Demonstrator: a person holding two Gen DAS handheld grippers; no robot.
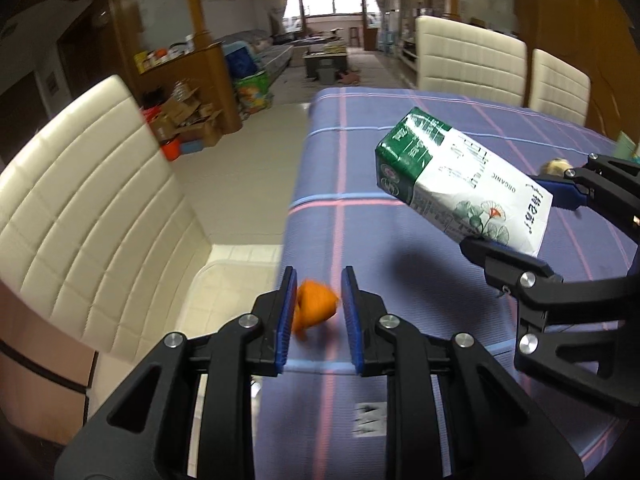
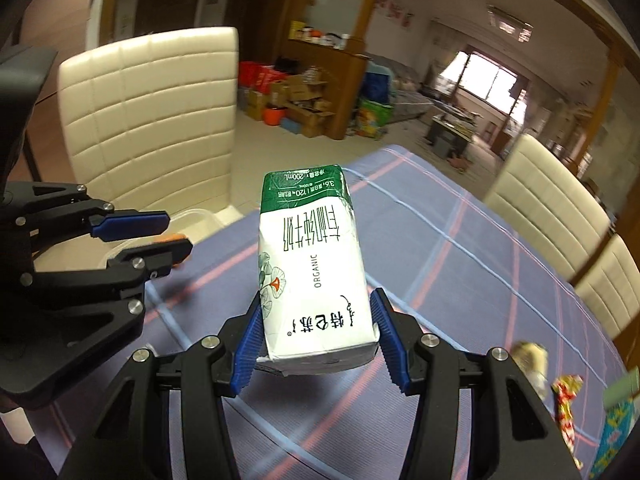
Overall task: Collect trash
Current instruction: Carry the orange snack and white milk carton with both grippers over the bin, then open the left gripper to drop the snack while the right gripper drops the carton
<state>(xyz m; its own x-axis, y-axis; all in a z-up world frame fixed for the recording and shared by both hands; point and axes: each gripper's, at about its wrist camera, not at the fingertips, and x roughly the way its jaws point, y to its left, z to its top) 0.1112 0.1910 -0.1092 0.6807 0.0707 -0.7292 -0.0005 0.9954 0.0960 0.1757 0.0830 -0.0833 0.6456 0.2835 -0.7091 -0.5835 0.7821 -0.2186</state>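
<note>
1. Left gripper (image 1: 319,312) is sitting nearest the lens, jaws spread, an orange scrap (image 1: 315,307) lying blurred between the pads, touching only the left one.
2. Beneath it, the plaid tablecloth (image 1: 400,144) is running back toward the cream chairs (image 1: 468,58).
3. Right gripper (image 2: 318,340) is pinching the milk carton (image 2: 314,272), raised above the cloth.
</note>
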